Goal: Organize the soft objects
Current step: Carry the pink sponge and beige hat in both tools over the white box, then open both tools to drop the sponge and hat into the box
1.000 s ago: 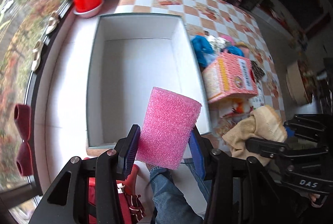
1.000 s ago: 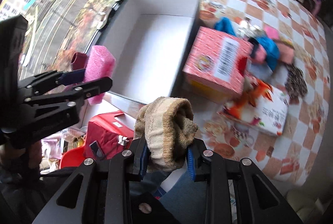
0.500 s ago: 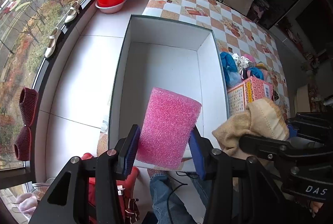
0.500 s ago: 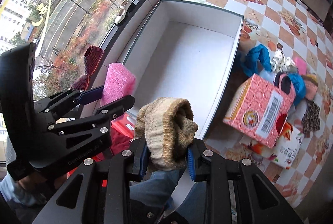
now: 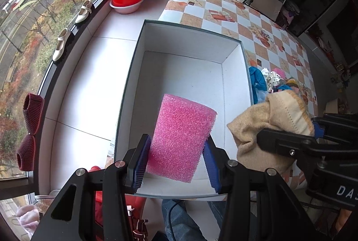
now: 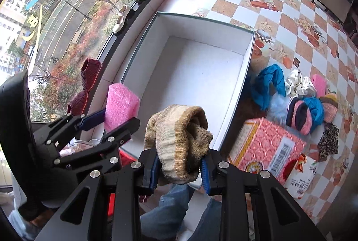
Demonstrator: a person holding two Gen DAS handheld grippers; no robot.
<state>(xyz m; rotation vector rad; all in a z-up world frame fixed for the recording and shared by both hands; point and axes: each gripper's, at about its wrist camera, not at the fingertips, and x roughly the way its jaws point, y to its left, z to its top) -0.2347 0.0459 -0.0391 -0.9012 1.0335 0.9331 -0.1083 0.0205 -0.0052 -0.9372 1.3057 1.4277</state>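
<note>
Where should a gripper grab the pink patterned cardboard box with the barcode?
Probably across the pink patterned cardboard box's two long side faces, coming from above: it lies tilted, barcode face up, top side unobstructed, with the white open box close on one side and a printed packet against its near end.

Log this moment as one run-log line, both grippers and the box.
left gripper: shut on pink foam block | right gripper: shut on beige sock | white box: nothing inside | stage: carrying, nothing dropped yet

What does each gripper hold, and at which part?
Left gripper: pink foam block, by its lower sides. Right gripper: beige sock bundle, by its lower end.
</note>
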